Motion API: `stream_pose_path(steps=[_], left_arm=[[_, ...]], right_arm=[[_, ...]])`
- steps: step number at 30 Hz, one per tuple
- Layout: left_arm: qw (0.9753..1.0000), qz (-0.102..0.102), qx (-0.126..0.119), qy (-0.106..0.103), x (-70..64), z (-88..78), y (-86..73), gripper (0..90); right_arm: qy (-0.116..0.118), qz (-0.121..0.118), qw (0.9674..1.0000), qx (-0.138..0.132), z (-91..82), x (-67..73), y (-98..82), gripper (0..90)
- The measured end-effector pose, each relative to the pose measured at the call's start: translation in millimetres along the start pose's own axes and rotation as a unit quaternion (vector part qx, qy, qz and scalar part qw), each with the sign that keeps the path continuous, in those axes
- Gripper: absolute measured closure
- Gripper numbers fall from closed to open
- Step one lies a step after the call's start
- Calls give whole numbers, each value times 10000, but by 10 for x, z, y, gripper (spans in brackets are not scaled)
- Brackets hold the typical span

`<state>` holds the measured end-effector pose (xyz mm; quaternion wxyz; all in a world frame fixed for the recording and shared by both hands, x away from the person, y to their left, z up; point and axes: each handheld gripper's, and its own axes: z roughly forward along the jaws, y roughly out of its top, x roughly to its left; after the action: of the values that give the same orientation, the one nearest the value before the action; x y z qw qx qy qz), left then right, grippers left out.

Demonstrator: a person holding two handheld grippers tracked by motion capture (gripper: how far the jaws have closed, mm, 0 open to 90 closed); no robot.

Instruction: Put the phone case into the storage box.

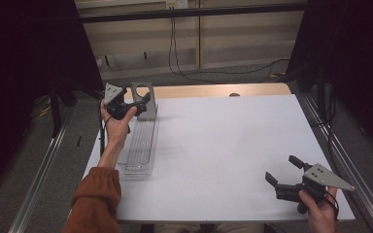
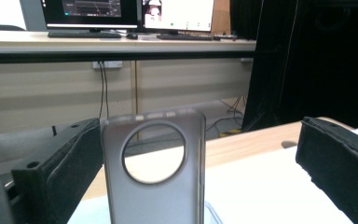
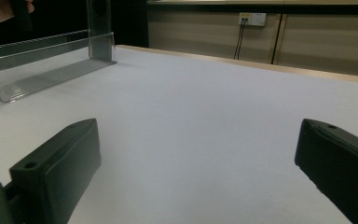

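White table; clear tray lies at its left edge.

The left gripper sits in the upper left of the high view, held up by a hand on an outstretched forearm in a rust-orange sleeve; its jaws stand wide apart. The right gripper rests low at the lower right, jaws likewise spread, gripped by the other hand at the bottom edge.

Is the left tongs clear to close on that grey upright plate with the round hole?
Probably yes: the left tongs stand open with the grey plate between the jaws, nothing blocking.
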<state>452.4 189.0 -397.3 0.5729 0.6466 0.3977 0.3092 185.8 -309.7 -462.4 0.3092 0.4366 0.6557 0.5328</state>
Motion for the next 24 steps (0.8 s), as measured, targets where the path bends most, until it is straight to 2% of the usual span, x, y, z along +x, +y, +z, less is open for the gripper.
stream_pose_path(steps=[1,4,6,10,11,15,19,20,24], left_arm=[[10000,41,30,-28,-8,-9,-13,11],[9999,-22,-38,-111,-48,-42,-44,11],[9999,90,47,-135,-74,-74,-51,11],[9997,82,-24,-221,-136,-118,-55,11],[9996,146,-12,-222,-143,-130,-51,11],[9996,82,-17,-277,-190,-184,-51,12],[9992,160,-24,-369,-247,-241,-83,14],[9990,235,13,-390,-248,-260,-86,13],[9988,149,-36,-459,-293,-328,-97,13]], right_arm=[[13,19,10000,13,3,4,1,0],[20,-41,10000,-11,12,-1,-5,0],[43,-41,10000,1,6,-9,-10,0],[-1,-21,10000,-22,1,-26,-13,0],[12,-1,10000,-3,2,-30,-13,0],[-2,20,10000,-10,8,-28,-16,0],[-8,-26,10000,-22,13,-14,-12,0],[23,-32,10000,-23,15,-9,-8,0],[46,-54,10000,-15,25,-2,-6,0]])
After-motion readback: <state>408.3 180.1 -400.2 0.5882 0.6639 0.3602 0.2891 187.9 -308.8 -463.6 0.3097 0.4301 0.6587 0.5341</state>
